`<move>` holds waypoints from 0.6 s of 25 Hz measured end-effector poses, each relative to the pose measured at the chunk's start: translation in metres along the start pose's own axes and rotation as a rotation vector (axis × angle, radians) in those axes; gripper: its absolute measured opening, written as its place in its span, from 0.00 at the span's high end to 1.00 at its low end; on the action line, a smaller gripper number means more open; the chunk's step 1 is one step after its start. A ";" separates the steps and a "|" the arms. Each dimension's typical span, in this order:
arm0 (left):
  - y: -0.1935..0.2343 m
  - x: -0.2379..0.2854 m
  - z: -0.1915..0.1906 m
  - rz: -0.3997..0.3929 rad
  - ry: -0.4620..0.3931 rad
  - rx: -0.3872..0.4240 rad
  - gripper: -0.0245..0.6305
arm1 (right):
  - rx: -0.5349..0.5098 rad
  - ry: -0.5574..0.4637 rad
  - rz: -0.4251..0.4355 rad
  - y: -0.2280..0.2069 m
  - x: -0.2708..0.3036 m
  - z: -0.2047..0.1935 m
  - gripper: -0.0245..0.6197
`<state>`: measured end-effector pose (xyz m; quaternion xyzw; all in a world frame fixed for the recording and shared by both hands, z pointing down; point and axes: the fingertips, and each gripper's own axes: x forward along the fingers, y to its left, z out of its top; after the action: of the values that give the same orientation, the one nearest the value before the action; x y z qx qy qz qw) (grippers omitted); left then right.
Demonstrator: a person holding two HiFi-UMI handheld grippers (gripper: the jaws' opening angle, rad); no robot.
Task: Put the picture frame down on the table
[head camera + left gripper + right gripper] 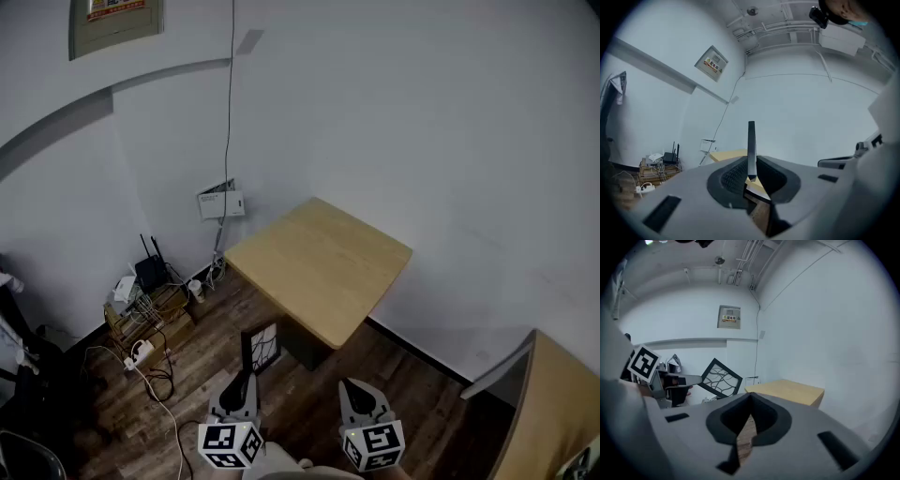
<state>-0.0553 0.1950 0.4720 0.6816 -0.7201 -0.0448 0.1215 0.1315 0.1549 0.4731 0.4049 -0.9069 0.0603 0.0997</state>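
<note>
The picture frame (262, 348) is black with a branch-like cut-out pattern and hangs above the wooden floor, just in front of the near corner of the light wooden table (319, 265). My left gripper (247, 377) is shut on its lower edge. In the left gripper view the frame (751, 149) stands edge-on between the jaws of the gripper (751, 180), with the table (727, 155) beyond. My right gripper (353, 385) is beside it to the right, shut and holding nothing. From the right gripper (749, 398) the tilted frame (719, 378) shows at left and the table (787, 391) ahead.
A low box with a router and tangled cables (145, 298) and a white power strip (141, 352) lie on the floor at left. A small white box (222, 202) hangs on the wall. Another wooden surface (555, 412) shows at bottom right. White walls close in behind the table.
</note>
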 end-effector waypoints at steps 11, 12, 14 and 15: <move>-0.007 0.000 -0.006 -0.007 0.021 -0.006 0.88 | 0.001 -0.006 -0.016 -0.009 -0.005 -0.002 0.96; -0.007 0.001 -0.006 -0.004 0.023 -0.007 0.88 | 0.003 -0.006 -0.018 -0.009 -0.006 -0.001 0.96; -0.007 0.001 -0.005 0.002 0.023 -0.009 0.88 | 0.007 -0.006 -0.018 -0.010 -0.006 0.000 0.96; -0.007 0.001 -0.004 0.004 0.023 -0.009 0.88 | 0.012 -0.006 -0.013 -0.010 -0.007 0.000 0.96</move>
<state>-0.0474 0.1936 0.4745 0.6802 -0.7198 -0.0398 0.1329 0.1433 0.1527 0.4715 0.4117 -0.9041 0.0640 0.0947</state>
